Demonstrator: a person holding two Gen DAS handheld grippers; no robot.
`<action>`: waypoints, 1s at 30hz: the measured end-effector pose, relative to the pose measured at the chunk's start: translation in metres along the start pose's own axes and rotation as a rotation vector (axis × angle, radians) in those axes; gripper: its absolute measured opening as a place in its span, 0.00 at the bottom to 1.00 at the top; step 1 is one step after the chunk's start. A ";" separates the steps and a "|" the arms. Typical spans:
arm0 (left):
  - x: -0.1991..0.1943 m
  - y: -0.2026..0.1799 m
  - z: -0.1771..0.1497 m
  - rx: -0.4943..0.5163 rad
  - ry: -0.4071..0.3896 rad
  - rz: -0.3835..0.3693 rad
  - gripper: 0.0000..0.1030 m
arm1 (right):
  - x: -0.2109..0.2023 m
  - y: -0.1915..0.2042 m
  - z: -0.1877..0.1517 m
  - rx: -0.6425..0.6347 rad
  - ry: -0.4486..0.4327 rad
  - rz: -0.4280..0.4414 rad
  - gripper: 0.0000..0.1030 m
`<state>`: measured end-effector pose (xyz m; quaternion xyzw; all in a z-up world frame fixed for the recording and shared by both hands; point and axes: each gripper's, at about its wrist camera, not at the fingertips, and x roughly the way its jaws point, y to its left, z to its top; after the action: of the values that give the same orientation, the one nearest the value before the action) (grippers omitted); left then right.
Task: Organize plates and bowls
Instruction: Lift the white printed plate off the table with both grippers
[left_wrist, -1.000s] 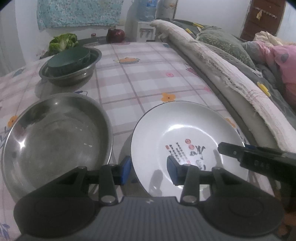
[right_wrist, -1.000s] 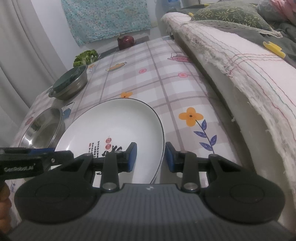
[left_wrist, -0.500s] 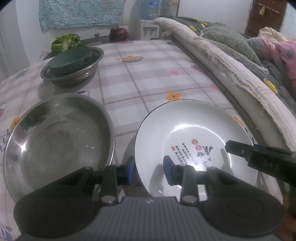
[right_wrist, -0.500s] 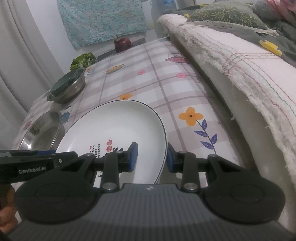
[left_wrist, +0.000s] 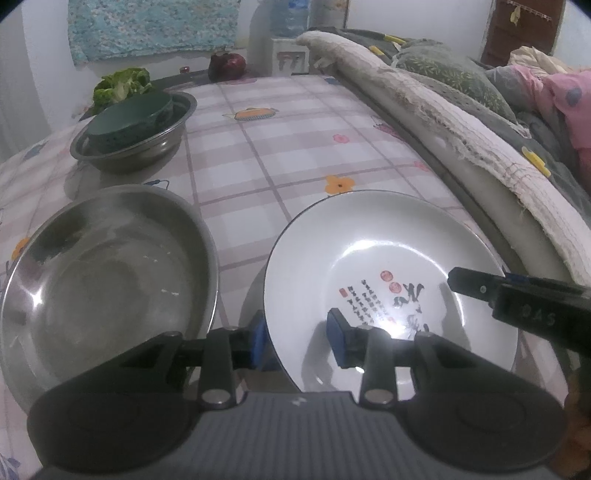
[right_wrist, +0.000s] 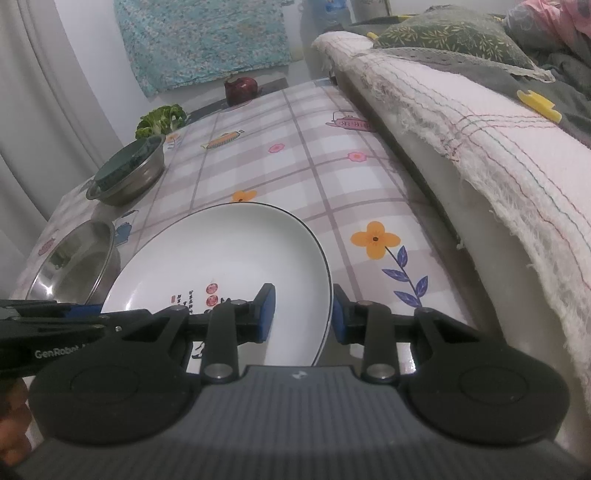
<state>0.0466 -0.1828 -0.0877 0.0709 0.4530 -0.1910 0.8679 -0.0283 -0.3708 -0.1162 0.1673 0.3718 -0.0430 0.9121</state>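
Observation:
A white plate (left_wrist: 369, 251) with red and black print lies at the near right of the checked table, and its left edge looks raised over a shadow. My left gripper (left_wrist: 297, 339) straddles its near-left rim, one pad under the rim and one on the inner face; the jaws are opening slightly with the rim between them. My right gripper (right_wrist: 303, 314) is shut across the right rim of the plate (right_wrist: 221, 251). A large steel bowl (left_wrist: 103, 280) sits just left of the plate. Farther back, a dark green bowl (left_wrist: 133, 122) rests upside down in a smaller steel bowl (left_wrist: 162, 147).
Leafy greens (left_wrist: 122, 83) and a dark red vegetable (left_wrist: 227, 64) lie at the table's far end. A bed with a frayed pink blanket (left_wrist: 461, 122) and pillows runs along the right edge. Curtains (right_wrist: 55, 110) hang to the left.
The left jaws have drawn in around the plate's rim. The plate looks a little higher and more tilted in the right wrist view. The right gripper has kept its grip.

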 end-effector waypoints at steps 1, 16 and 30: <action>0.001 0.000 0.001 0.003 -0.001 0.001 0.36 | 0.000 0.000 0.000 0.000 0.000 0.000 0.29; 0.006 -0.005 0.005 0.023 -0.020 0.015 0.41 | 0.005 0.005 0.001 -0.019 -0.016 -0.025 0.32; -0.012 0.004 0.012 -0.034 -0.038 -0.007 0.41 | -0.006 0.015 0.015 -0.034 -0.034 -0.028 0.32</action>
<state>0.0517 -0.1793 -0.0710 0.0509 0.4399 -0.1876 0.8767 -0.0195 -0.3615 -0.0984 0.1458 0.3591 -0.0525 0.9203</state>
